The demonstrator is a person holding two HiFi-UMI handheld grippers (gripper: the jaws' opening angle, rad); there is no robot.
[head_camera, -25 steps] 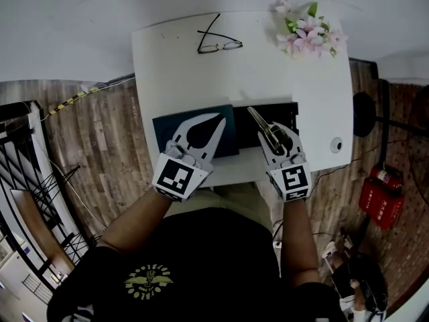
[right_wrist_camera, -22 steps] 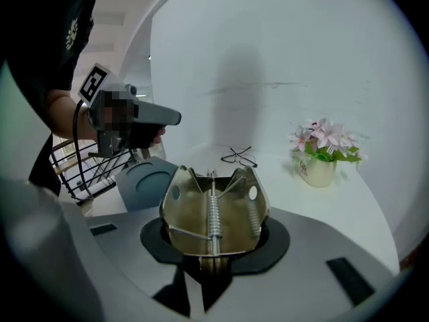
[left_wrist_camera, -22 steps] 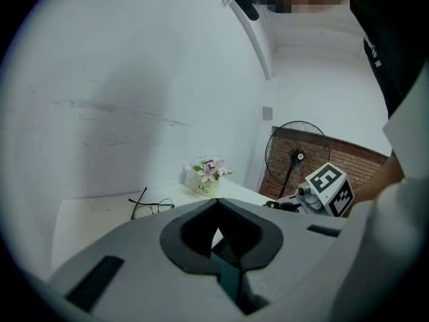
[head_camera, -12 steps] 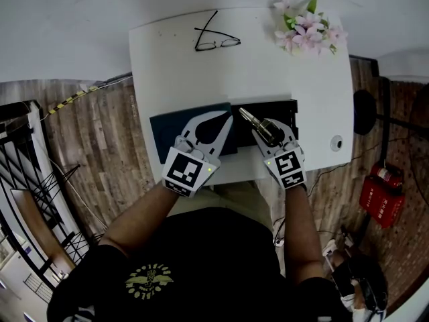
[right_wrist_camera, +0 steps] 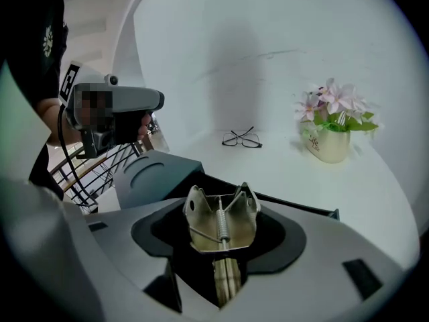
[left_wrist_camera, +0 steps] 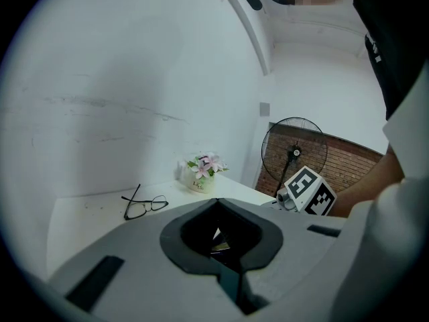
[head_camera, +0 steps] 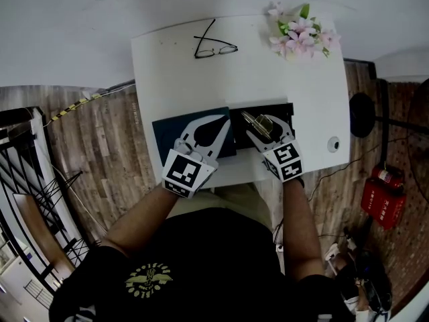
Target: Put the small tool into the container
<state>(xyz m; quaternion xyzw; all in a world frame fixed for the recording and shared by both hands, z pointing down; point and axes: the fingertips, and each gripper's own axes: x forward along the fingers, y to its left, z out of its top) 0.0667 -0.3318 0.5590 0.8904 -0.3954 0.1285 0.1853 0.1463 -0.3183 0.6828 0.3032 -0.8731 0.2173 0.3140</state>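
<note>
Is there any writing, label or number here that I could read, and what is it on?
"Life": on the cream flower pot; a smaller line under it is too small to read.
Yellow emblem on the black shirt: its lettering is too small to read.
White print on the red object on the floor: too blurred to read.
Nothing else legible.

We see the small tool [right_wrist_camera: 221,223] as bare yellowish metal with a dull sheen, its coiled spring greyer. The container [head_camera: 281,107] looks matt black, and the dark teal case [head_camera: 163,131] is matt, smooth plastic. The counter [head_camera: 201,79] is smooth, white and faintly scuffed. The floor [head_camera: 100,133] is grained wooden planks.
</note>
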